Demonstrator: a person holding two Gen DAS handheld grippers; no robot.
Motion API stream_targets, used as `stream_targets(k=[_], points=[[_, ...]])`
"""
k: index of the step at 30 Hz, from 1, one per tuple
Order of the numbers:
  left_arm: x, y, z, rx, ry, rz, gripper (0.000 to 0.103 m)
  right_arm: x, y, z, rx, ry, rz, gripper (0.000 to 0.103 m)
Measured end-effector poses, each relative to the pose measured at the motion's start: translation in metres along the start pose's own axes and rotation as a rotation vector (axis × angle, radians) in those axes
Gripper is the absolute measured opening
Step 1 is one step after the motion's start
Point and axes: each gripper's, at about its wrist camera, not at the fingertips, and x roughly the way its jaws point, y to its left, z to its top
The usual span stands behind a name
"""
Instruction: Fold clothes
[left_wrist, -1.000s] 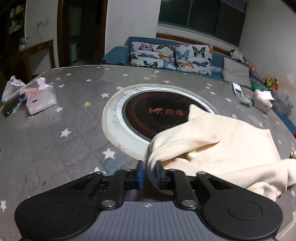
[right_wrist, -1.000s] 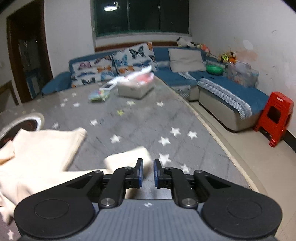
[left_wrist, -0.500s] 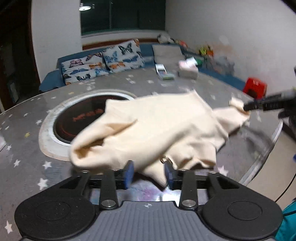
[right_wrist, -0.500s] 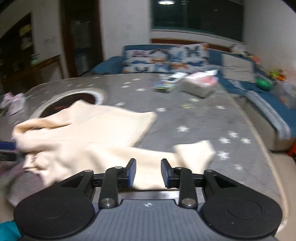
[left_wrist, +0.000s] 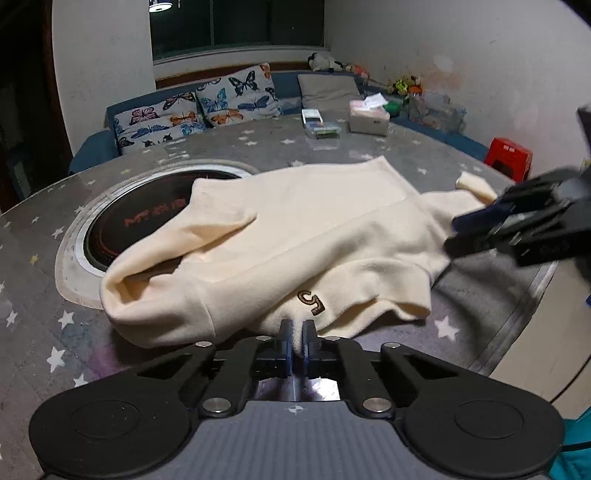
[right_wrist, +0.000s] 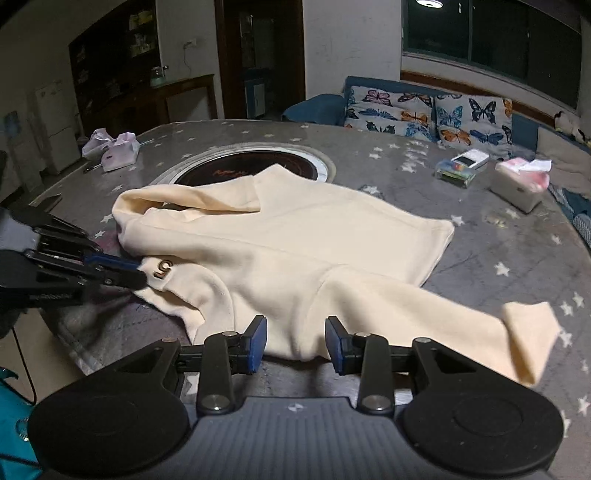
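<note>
Left wrist view: the left tongs are pinched tight on an edge of the cream hoodie, just below its brown embroidered "G" mark. The hoodie lies rumpled on the star-patterned table, partly over the round inset cooktop.

Right wrist view: the right tongs gape wide, holding nothing, at the hoodie's near hem. One sleeve trails rightward; a tissue box sits well apart.
</note>
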Motion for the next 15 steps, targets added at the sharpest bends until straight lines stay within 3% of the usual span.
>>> stream_targets(k=[2,3,5,10,15], points=[[-0.009,0.001,0.001,0.005,-0.017,-0.01,0.005,0.008,0.0,-0.002,0.008,0.018,-0.003,0.025],[-0.014,0.001,0.002,0.009,-0.023,-0.017,0.005,0.012,0.001,-0.003,0.008,0.026,-0.005,0.014],[-0.024,0.002,0.002,0.019,-0.032,-0.038,0.005,0.012,0.002,-0.006,0.002,0.03,0.004,0.007],[-0.038,0.003,-0.004,0.063,-0.009,-0.108,0.005,-0.016,0.008,-0.009,-0.039,0.058,0.09,0.006],[-0.033,0.002,-0.01,0.091,0.039,-0.161,0.008,-0.028,0.017,-0.021,-0.099,0.149,0.125,0.007]])
